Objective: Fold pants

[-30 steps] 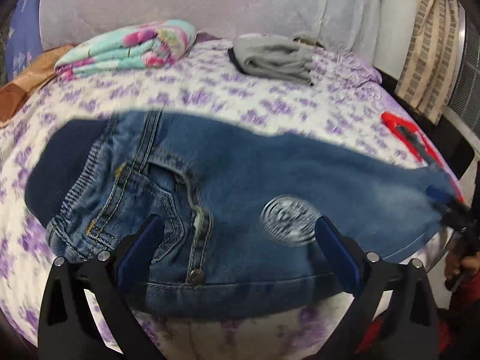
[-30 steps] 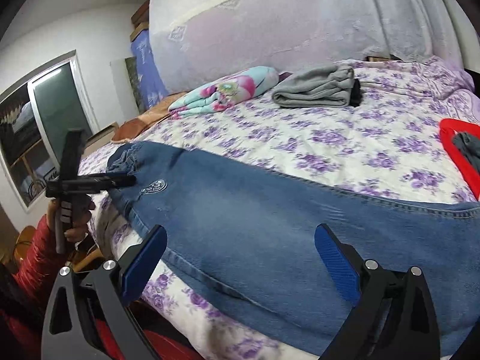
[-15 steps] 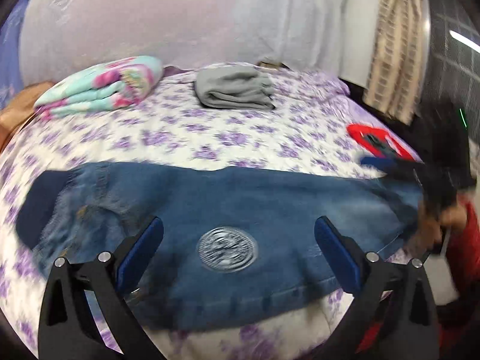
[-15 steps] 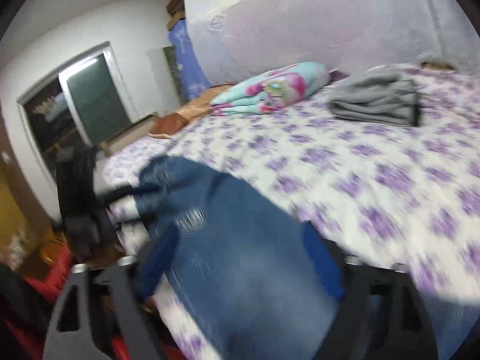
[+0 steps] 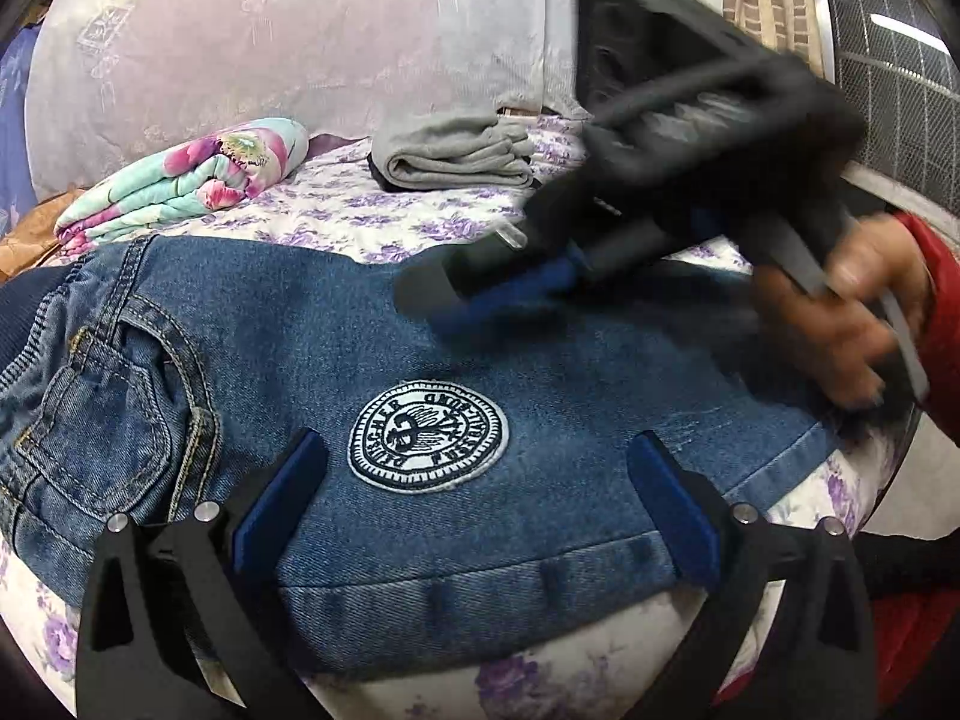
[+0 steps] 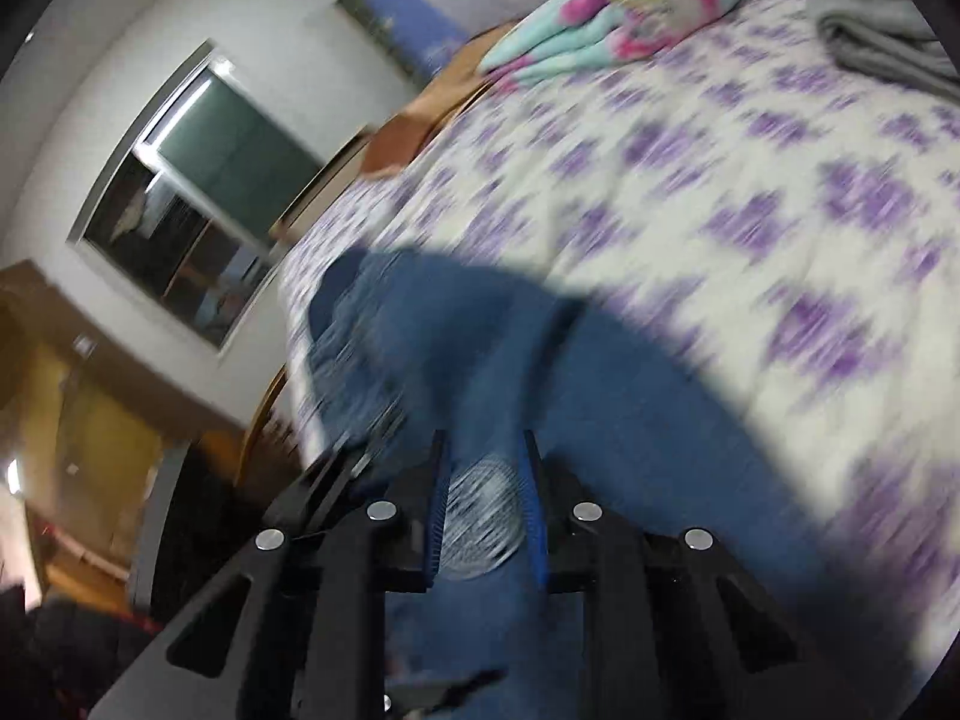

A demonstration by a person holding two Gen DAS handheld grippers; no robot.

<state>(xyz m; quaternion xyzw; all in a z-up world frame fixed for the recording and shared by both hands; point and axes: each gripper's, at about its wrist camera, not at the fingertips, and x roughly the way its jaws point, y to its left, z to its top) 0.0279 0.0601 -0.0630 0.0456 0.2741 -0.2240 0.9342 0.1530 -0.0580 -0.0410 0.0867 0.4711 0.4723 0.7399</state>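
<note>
1. Your left tongs (image 5: 474, 510) stand wide open and hold nothing; the two blue pads sit low over the near edge of the jeans (image 5: 336, 360), one on each side of the round embroidered patch (image 5: 428, 443).
2. The jeans lie across the near edge of the bed (image 5: 360, 222), on the purple-flowered sheet. In the left wrist view the waistband, fly and pocket (image 5: 90, 414) are at the left, and a leg hem runs along the near edge under the left tongs.
3. Your right tongs (image 5: 510, 294) appear in the left wrist view as a blurred black frame with blue pads, reaching in from the right over the far part of the denim. Your right hand (image 5: 840, 324) grips the handle.
4. In the right wrist view the right tongs (image 6: 486, 510) are narrowed to a small gap with denim showing between the pads. Motion blur prevents you from confirming whether the pads clamp the cloth.
5. The same view shows the jeans (image 6: 540, 372) running from the tongs toward the left edge of the bed (image 6: 780, 180).
6. At the far side of the bed lie a folded floral blanket (image 5: 186, 180) at the left and a folded grey garment (image 5: 456, 150) to its right, both well apart from the jeans.
</note>
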